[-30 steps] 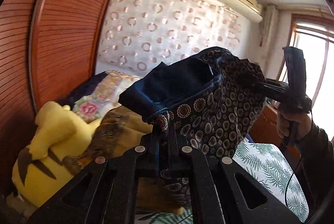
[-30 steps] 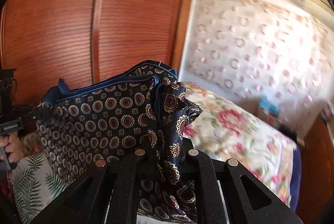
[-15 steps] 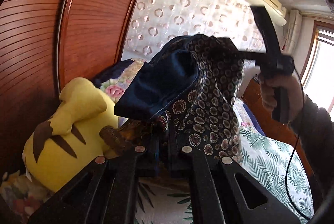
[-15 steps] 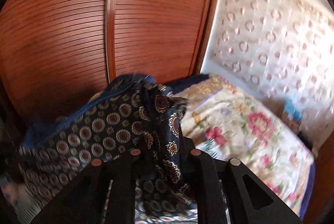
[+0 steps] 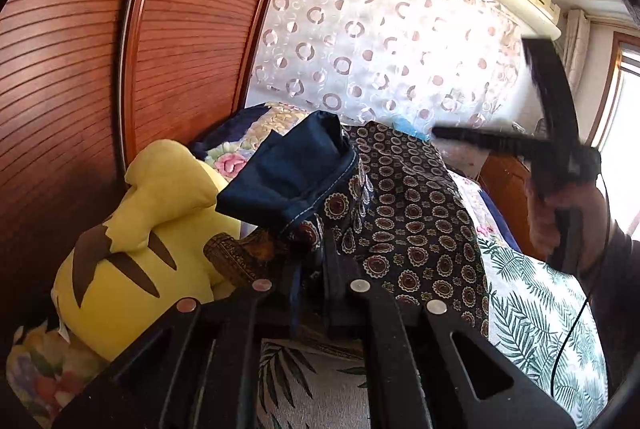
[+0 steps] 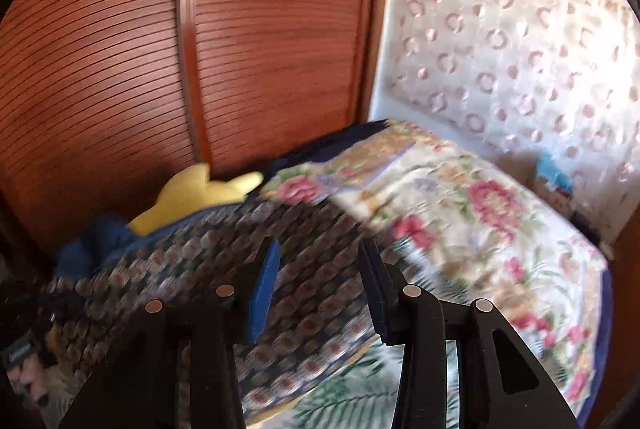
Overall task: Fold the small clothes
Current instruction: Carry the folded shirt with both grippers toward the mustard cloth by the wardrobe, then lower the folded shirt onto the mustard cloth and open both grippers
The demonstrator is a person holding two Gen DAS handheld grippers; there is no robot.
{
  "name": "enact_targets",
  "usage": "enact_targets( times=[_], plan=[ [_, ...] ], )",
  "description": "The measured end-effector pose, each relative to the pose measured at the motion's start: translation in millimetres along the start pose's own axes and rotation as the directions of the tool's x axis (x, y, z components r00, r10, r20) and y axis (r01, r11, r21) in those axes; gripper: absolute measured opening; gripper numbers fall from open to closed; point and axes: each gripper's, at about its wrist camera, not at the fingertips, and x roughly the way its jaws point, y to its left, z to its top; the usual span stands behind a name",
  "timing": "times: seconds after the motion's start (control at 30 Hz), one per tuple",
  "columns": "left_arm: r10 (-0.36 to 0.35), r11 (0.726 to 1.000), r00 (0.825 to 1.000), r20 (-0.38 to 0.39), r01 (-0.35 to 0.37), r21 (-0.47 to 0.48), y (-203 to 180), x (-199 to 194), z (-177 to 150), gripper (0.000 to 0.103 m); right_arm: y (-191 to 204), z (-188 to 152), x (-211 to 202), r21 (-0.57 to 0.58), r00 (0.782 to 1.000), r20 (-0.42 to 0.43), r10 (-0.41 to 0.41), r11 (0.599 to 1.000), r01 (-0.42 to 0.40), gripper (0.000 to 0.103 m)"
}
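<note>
A small dark navy garment (image 5: 412, 213) with round medallion print and a plain navy lining hangs over the bed. My left gripper (image 5: 310, 261) is shut on its near edge, and the navy lining (image 5: 288, 173) flops over the fingers. In the left wrist view my right gripper (image 5: 444, 133) is blurred, up at the right, clear of the cloth. In the right wrist view my right gripper (image 6: 318, 269) is open, and the garment (image 6: 248, 261) lies blurred below and behind its fingers, no longer held.
A yellow plush toy (image 5: 148, 237) lies at the left against the wooden slatted wardrobe (image 5: 80, 69). A floral quilt (image 6: 460, 213) is piled at the bed's head. The leaf-print bedsheet (image 5: 536, 313) lies below. A patterned curtain (image 5: 380, 49) covers the back wall.
My right gripper has opened and let go of the garment, then pulled away. The freed side of the garment has dropped toward the bed. My left gripper keeps its hold and has lowered.
</note>
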Motion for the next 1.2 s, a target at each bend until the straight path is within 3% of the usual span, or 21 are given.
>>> enact_targets(
  times=[0.07, 0.13, 0.17, 0.23, 0.27, 0.5, 1.0, 1.2],
  plan=[
    [0.025, 0.999, 1.000, 0.006, -0.025, 0.021, -2, -3, 2, 0.025, 5, -16, 4, 0.009, 0.999, -0.017, 0.033, 0.999, -0.033, 0.042],
    [0.014, 0.999, 1.000, 0.017, -0.014, 0.040, -3, -6, 3, 0.047, 9, -27, 13, 0.020, 0.998, -0.041, 0.057, 0.998, -0.056, 0.042],
    [0.015, 0.999, 1.000, 0.021, -0.016, 0.050, -4, -8, 4, 0.051, 5, -33, 19, 0.019, 0.997, -0.055, 0.054, 0.998, -0.053, 0.042],
    [0.050, 0.995, 0.997, 0.053, -0.054, 0.082, -8, -17, 6, 0.079, 5, -38, 34, 0.013, 0.996, -0.075, 0.039, 0.999, -0.038, 0.042],
    [0.060, 0.993, 0.996, 0.070, -0.067, 0.097, -11, -21, 7, 0.085, 4, -42, 37, 0.012, 0.996, -0.079, 0.032, 0.999, -0.031, 0.042],
    [0.071, 0.986, 0.992, 0.100, -0.085, 0.143, -22, -41, 16, 0.087, -2, -38, 25, 0.050, 0.998, -0.057, 0.013, 0.999, -0.011, 0.043],
    [-0.015, 0.974, 0.993, 0.117, -0.012, 0.225, -69, -76, 6, 0.087, 7, -133, -148, 0.145, 0.993, 0.039, -0.107, 0.984, 0.101, 0.043],
    [-0.070, 0.968, 0.994, 0.086, 0.047, 0.245, -90, -87, -7, 0.087, 29, -163, -199, 0.208, 0.988, 0.073, -0.137, 0.971, 0.119, 0.058]
  ],
)
